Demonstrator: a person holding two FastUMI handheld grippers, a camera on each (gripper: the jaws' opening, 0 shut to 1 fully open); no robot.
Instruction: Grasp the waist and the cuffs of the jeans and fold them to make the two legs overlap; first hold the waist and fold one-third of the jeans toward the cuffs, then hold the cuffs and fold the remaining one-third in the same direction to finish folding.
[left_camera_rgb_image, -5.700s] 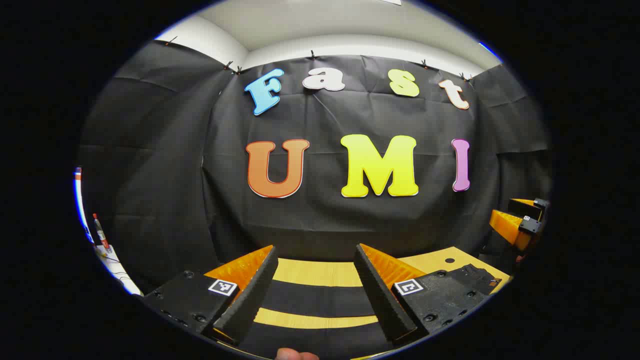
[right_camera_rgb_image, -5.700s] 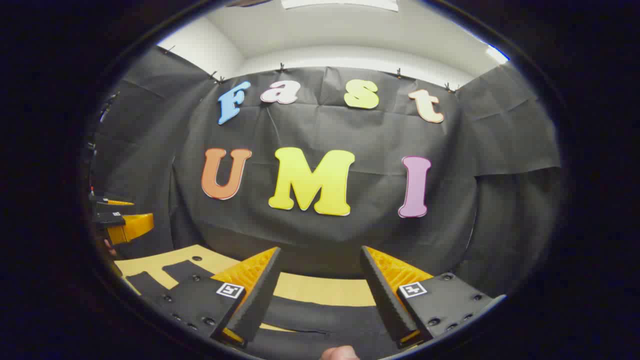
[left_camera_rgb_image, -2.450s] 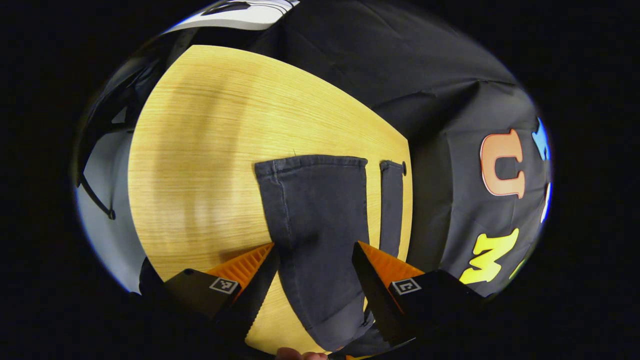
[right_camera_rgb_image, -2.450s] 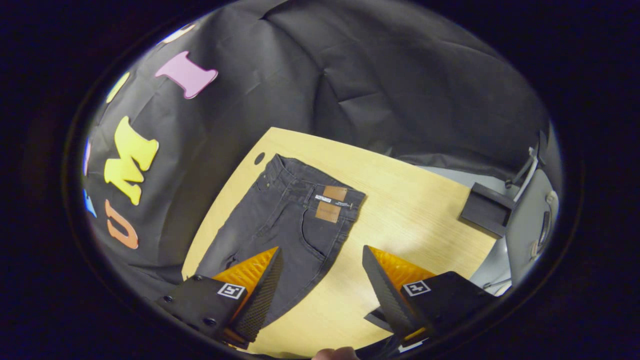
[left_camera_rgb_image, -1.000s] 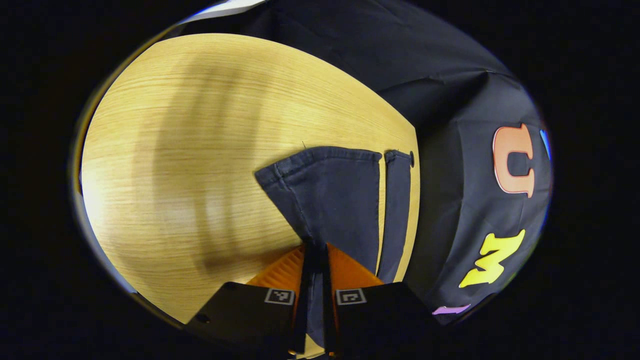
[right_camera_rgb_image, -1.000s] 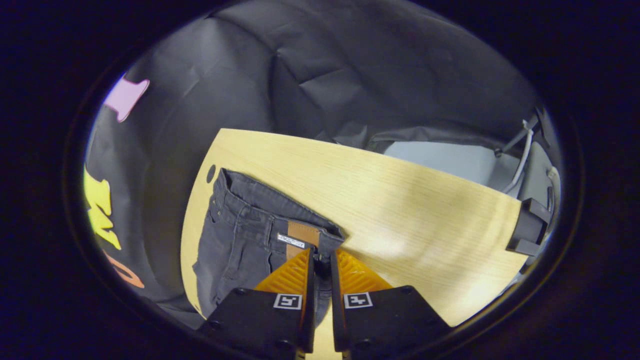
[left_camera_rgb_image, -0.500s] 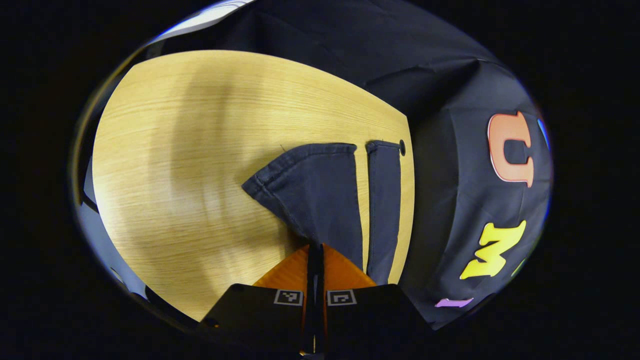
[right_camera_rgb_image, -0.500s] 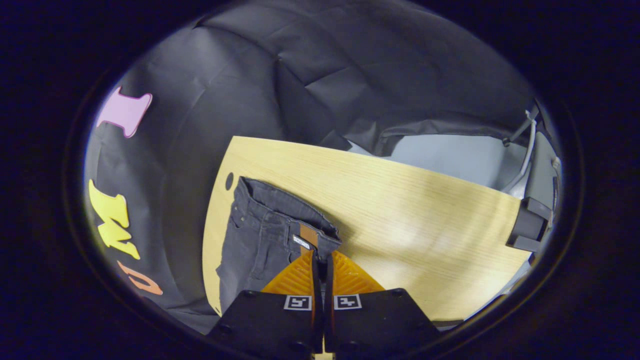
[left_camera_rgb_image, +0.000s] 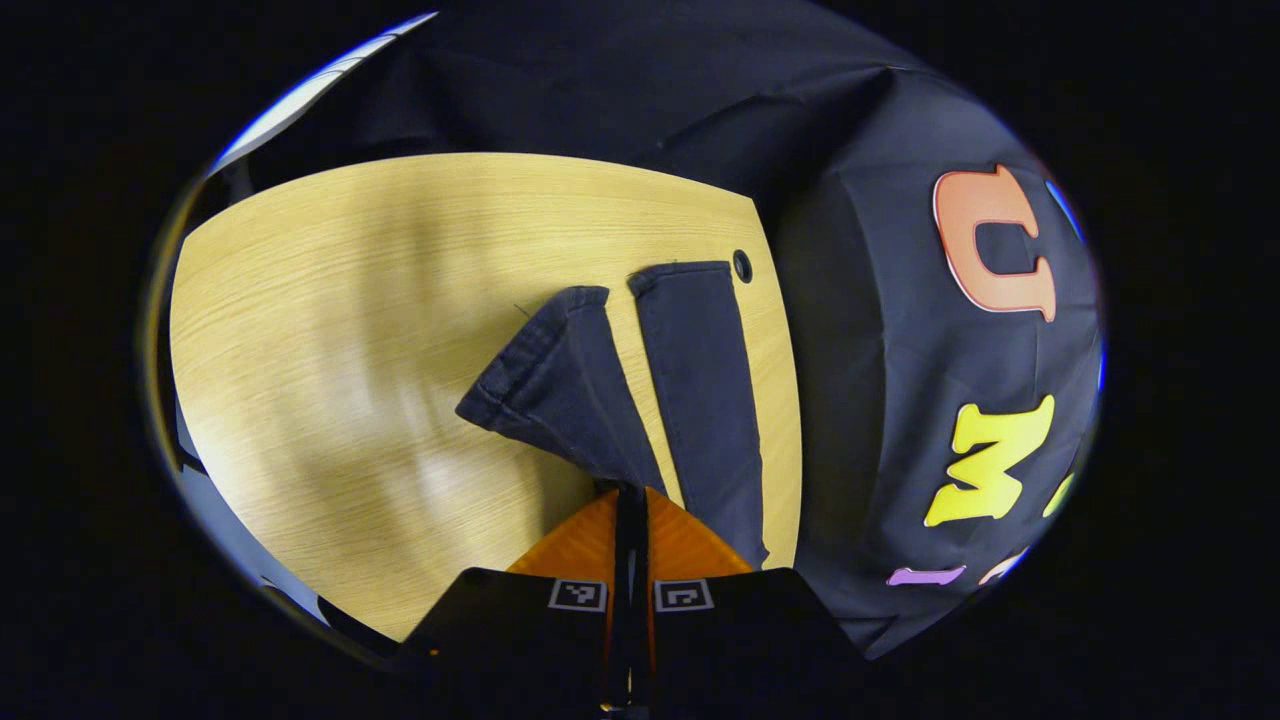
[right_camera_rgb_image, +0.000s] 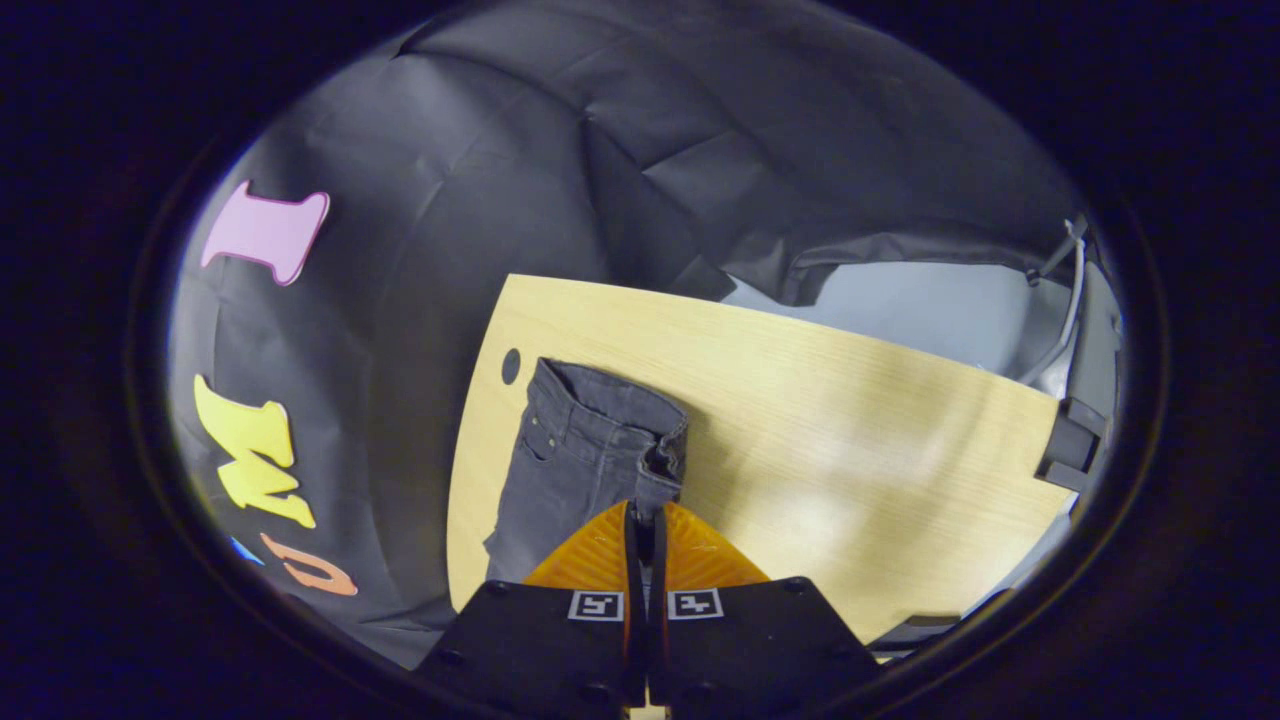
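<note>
the dark grey jeans lie on the light wooden table, along its edge next to the black cloth wall. in the right gripper view the waist is bunched and lifted off the wood on its near side, where the right gripper has its two orange fingers pressed together on the waistband corner. in the left gripper view the two legs are seen from the cuff end: the far leg lies flat and straight beside the table's cable hole, while the near leg is raised and twisted, its cuff turned up on edge. the left gripper is clamped on that near leg's outer edge, fingers closed with fabric between them.

as a judgement, the task is at its very first fold: both grips are made and the near half of the jeans is being carried over toward the far half, but the legs do not overlap yet; a strip of bare wood shows between them. left to do: lay the near leg squarely on the far one, then fold the waist third toward the cuffs, then fold the cuff third in the same direction.
</note>
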